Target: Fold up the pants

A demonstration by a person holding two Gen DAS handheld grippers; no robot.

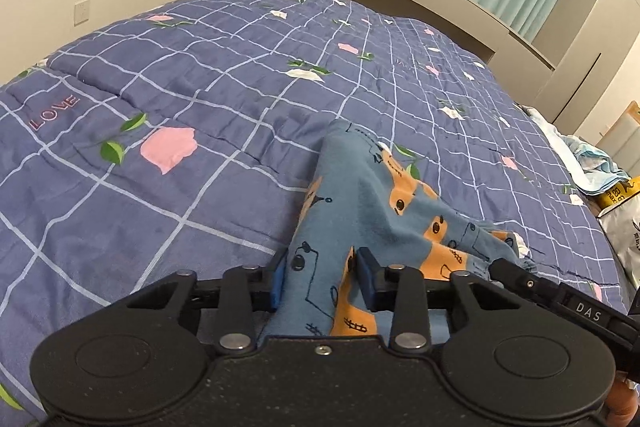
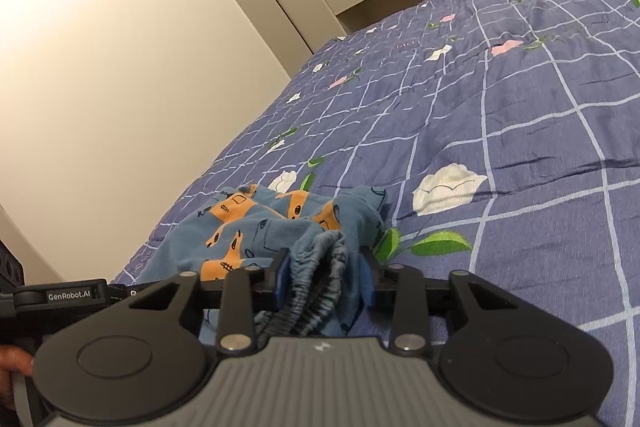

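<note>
Between both grippers' fingers, bunched pants hide their own legs.

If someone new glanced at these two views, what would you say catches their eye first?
Probably the blue-and-orange printed pants, bunched at the near edge of the purple checked floral quilt. Next, both claws gripping them: the left claw pinches a fabric fold, and the right claw holds the gathered elastic waistband.

1. The left gripper is built of black speckled plastic with two round discs, silver rivets and blue finger pads.
2. The right gripper has a grey ribbed housing, black linkages and silver rivets.
3. "GenRobot.AI" is printed on a black bar.
</note>
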